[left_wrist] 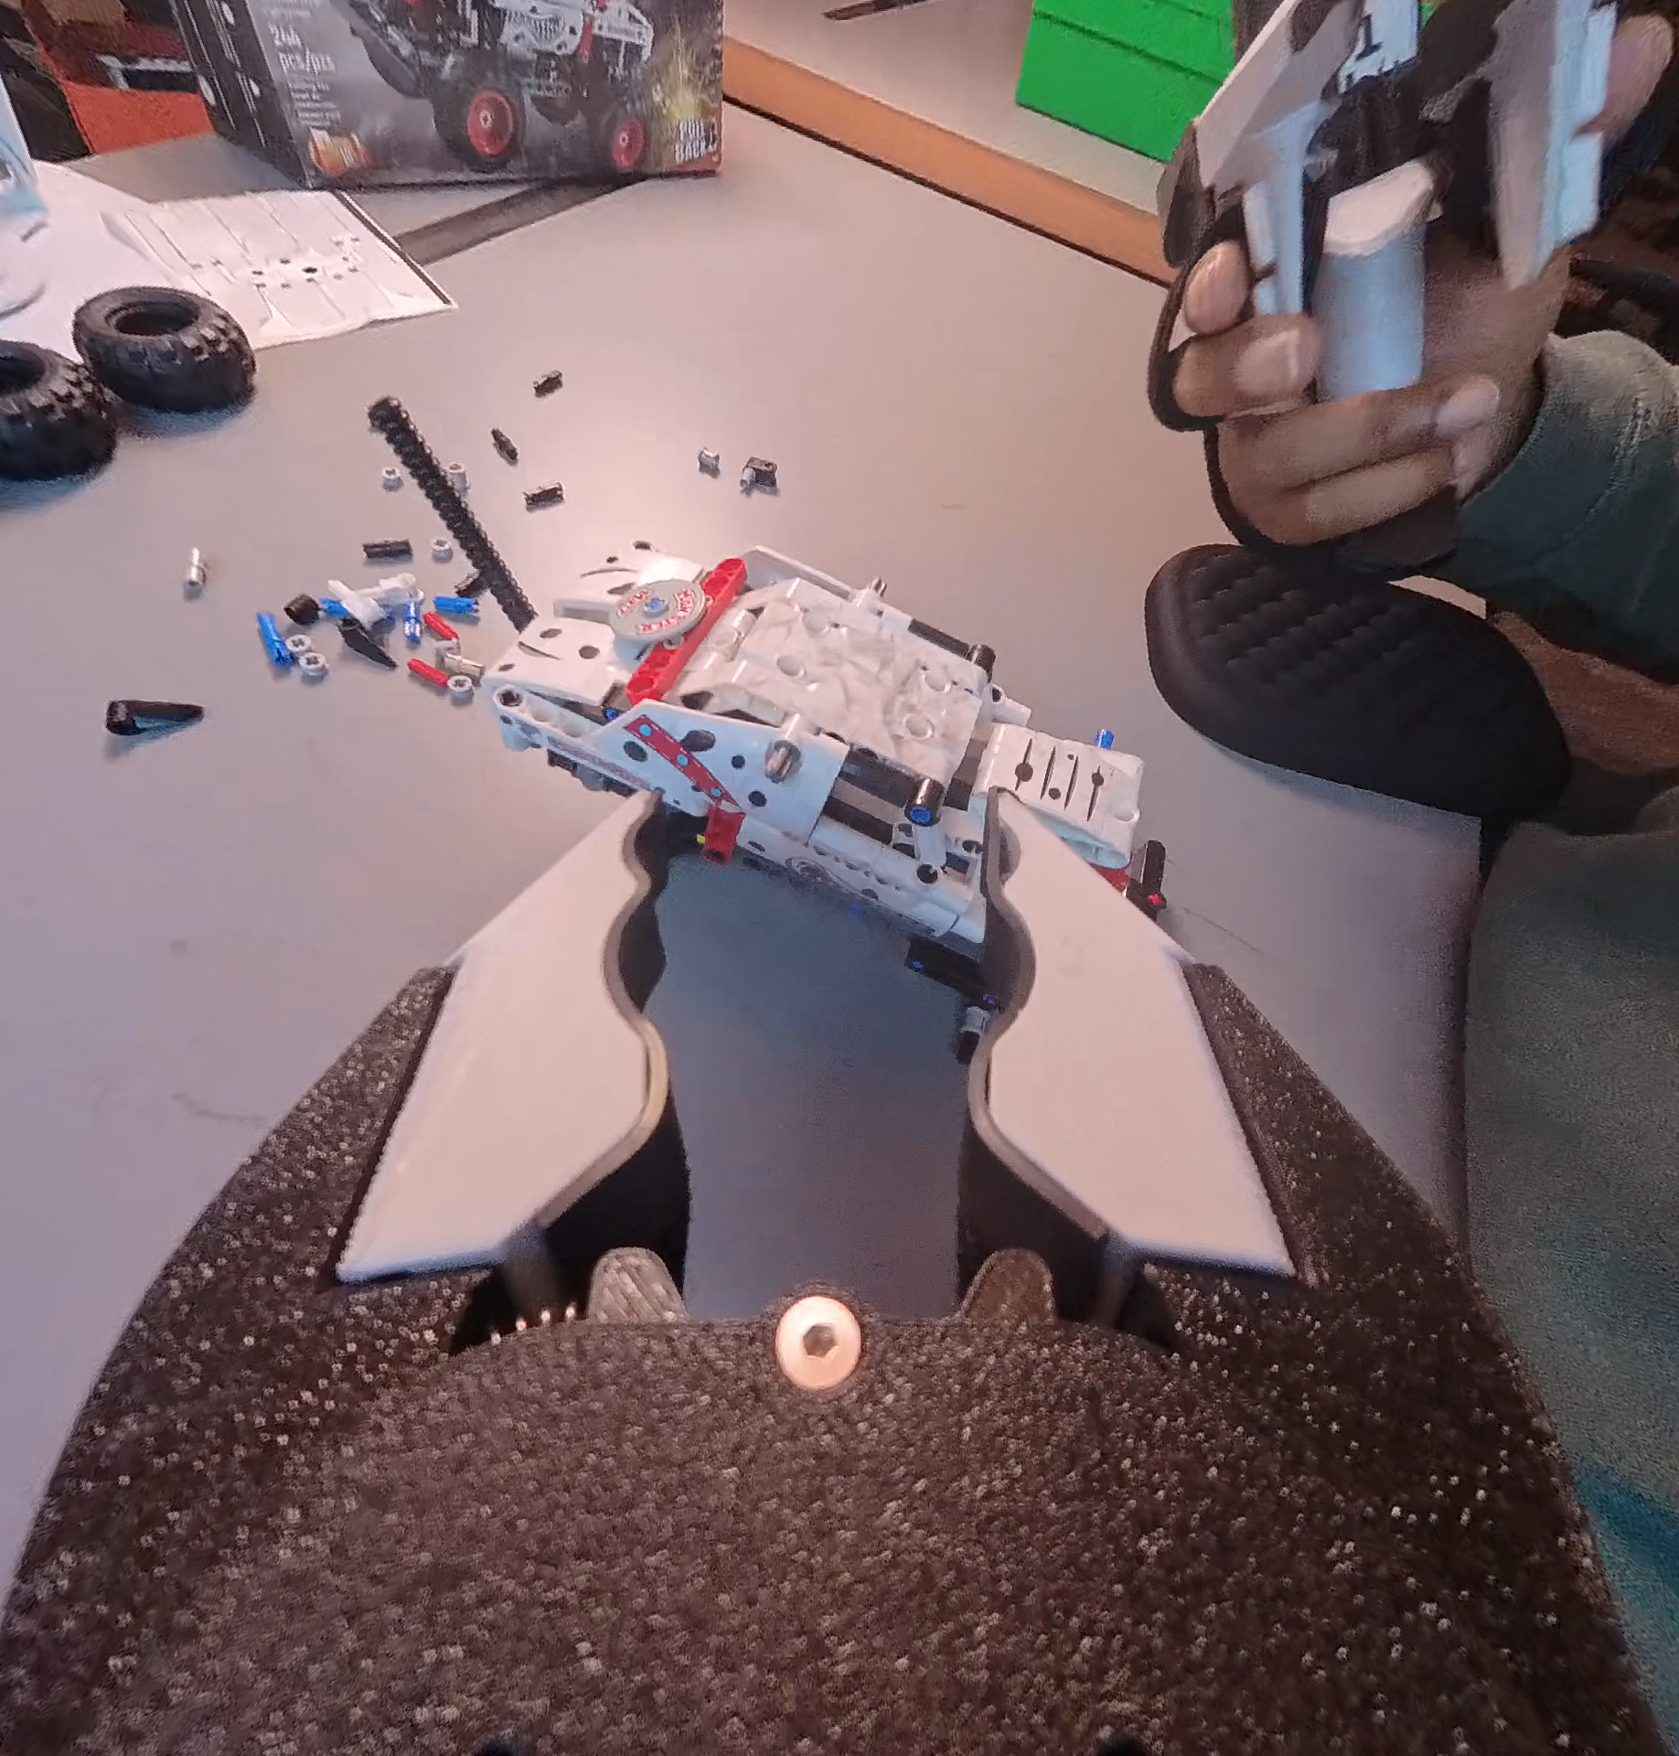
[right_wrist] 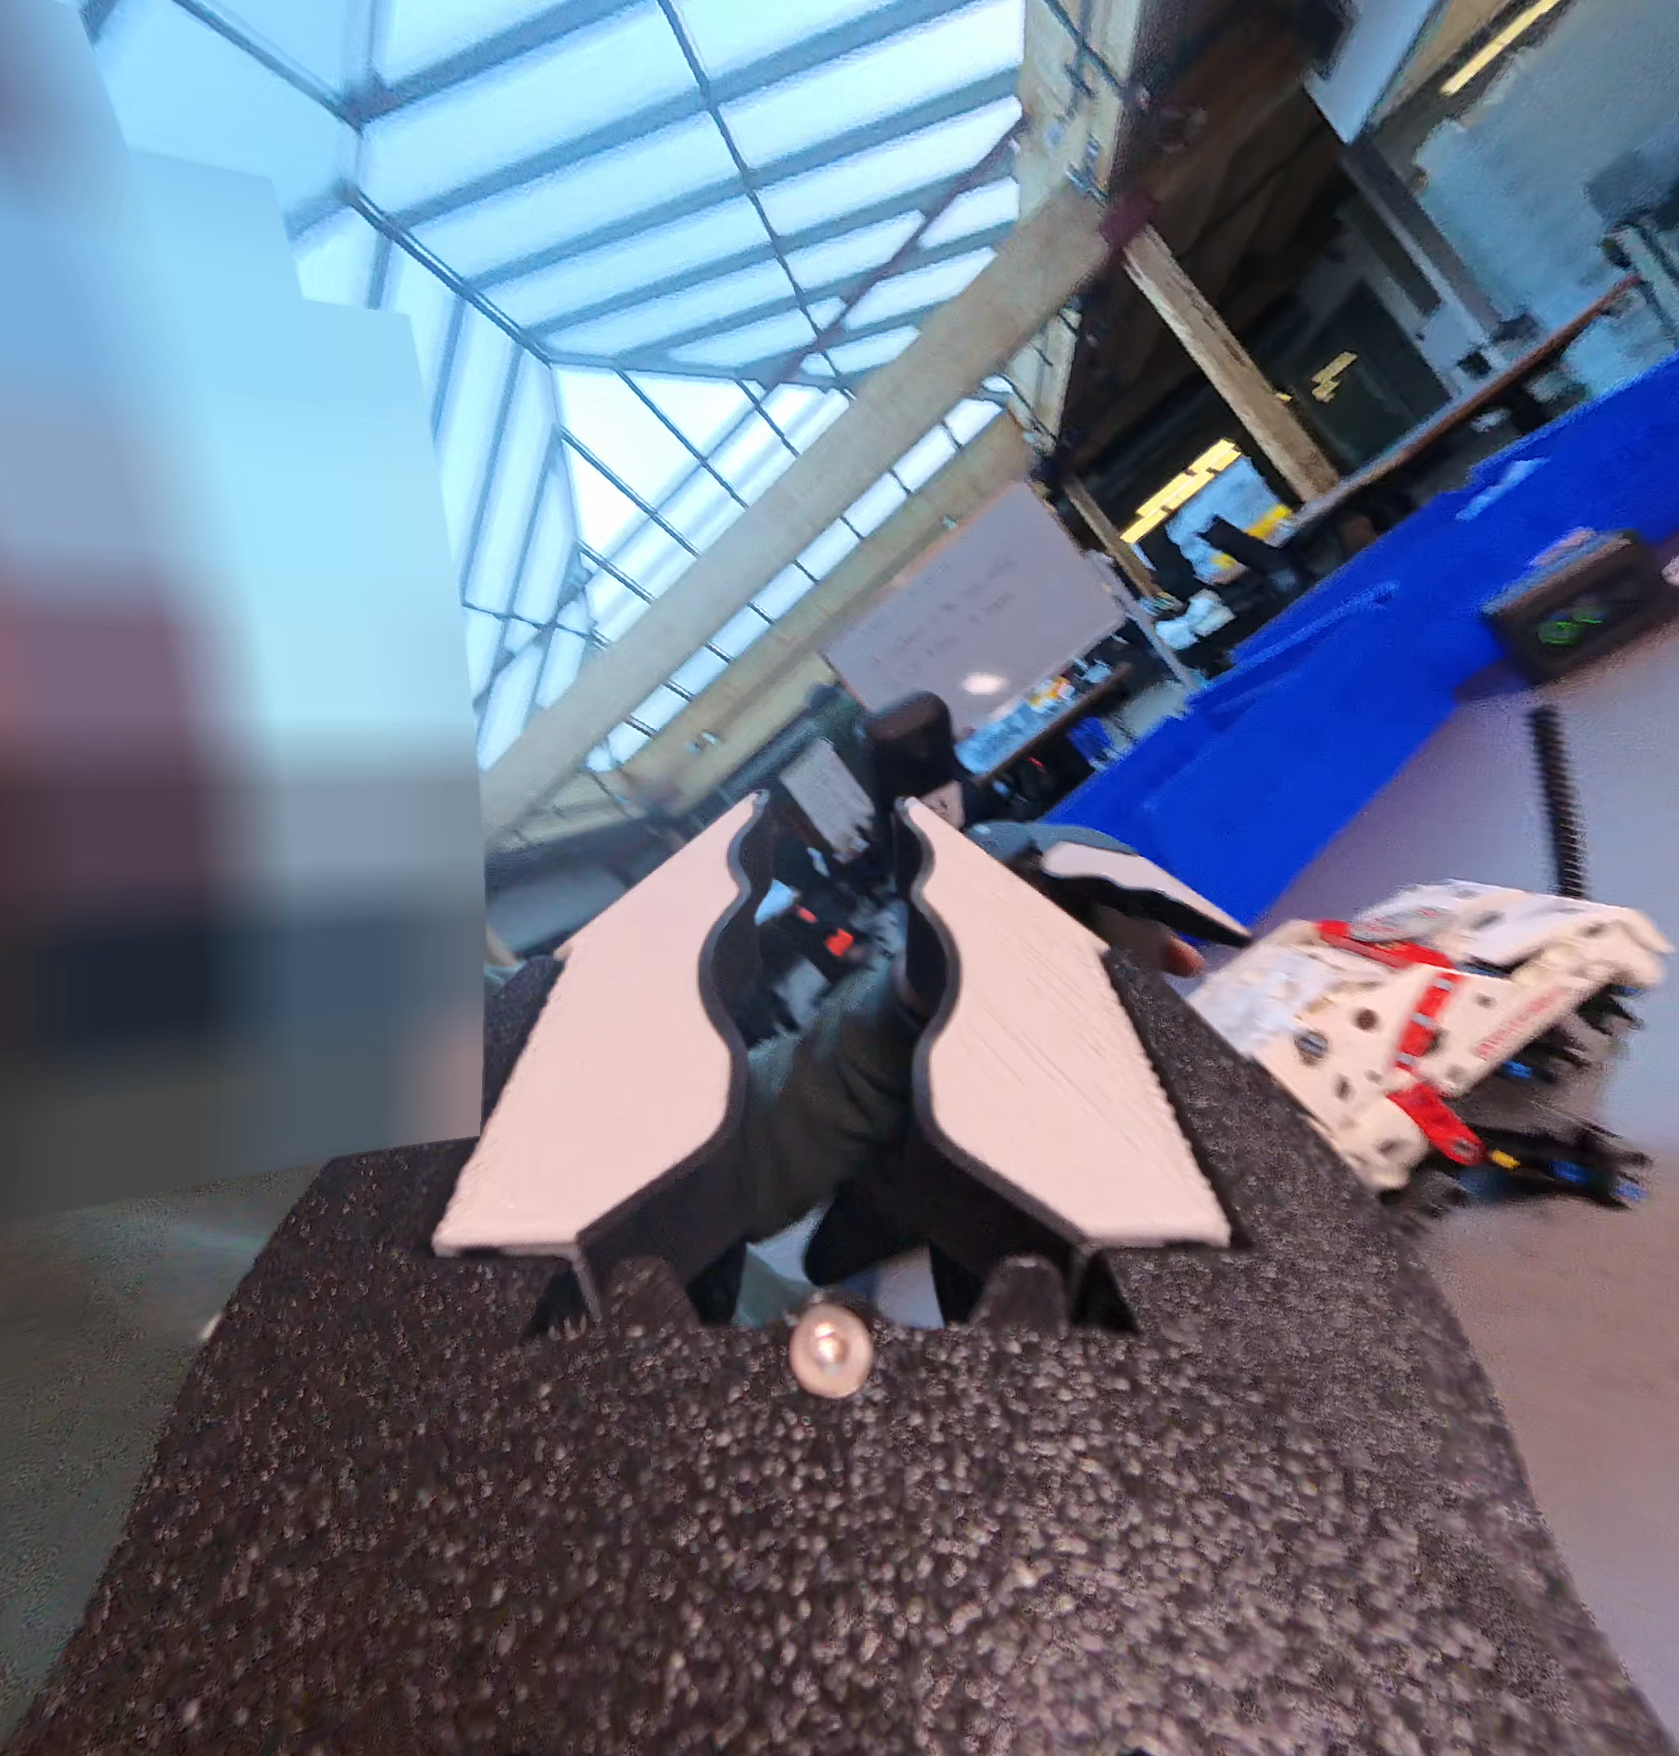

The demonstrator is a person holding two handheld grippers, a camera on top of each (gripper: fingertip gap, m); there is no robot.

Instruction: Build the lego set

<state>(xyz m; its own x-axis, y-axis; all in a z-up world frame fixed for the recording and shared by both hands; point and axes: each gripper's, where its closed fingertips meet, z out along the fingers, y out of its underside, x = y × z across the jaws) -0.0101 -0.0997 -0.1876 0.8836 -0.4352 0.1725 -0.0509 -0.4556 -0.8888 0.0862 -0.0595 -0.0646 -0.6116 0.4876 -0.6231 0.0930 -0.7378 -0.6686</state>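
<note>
The grey table (left_wrist: 864,380) carries everything. At its 11 o'clock stands the set's box (left_wrist: 456,85), printed with a truck picture and lettering. Mid-table lies the white, spotted truck body (left_wrist: 798,732), long axis running 10 to 4 o'clock. The left gripper (left_wrist: 821,808) spreads wide, its tips around the body's near side (contact unclear). The right gripper (right_wrist: 831,817) at 1 o'clock is raised, partly open, holding nothing. Two black tyres (left_wrist: 161,347) and small loose pins (left_wrist: 361,618) sit at 9 o'clock.
</note>
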